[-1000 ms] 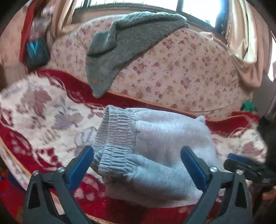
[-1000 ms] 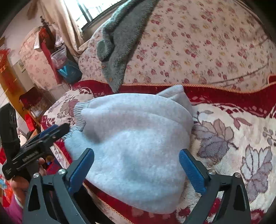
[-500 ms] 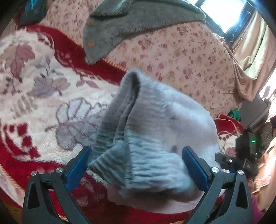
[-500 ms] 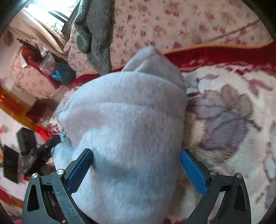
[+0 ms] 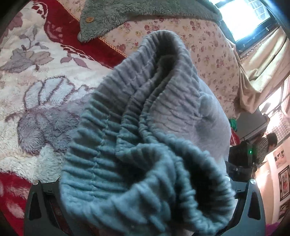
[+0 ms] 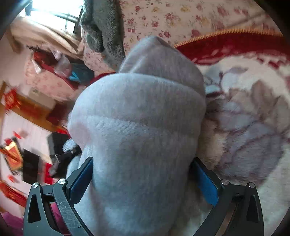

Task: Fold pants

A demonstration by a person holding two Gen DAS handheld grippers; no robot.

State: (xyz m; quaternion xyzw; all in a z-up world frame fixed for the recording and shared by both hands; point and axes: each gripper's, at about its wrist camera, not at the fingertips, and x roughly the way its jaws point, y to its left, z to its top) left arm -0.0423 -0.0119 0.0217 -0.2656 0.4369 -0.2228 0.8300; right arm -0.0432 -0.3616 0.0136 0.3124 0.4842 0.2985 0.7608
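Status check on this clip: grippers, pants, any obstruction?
Right gripper jaws astride the folded grey pants, still wide. Left gripper pads hidden behind the ribbed waistband; grip unclear. Nothing in the way on the floral blanket.

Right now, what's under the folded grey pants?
The grey pants lie on a plush floral blanket, white with red border, showing beside them. Directly beneath is hidden by the fabric, as are the left hand-held gripper's fingertips.

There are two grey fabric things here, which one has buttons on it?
The dark grey fleece garment draped over the floral sofa back: it has round buttons near its hanging corner. The light grey pants, between the tongs, show only a ribbed elastic waistband.
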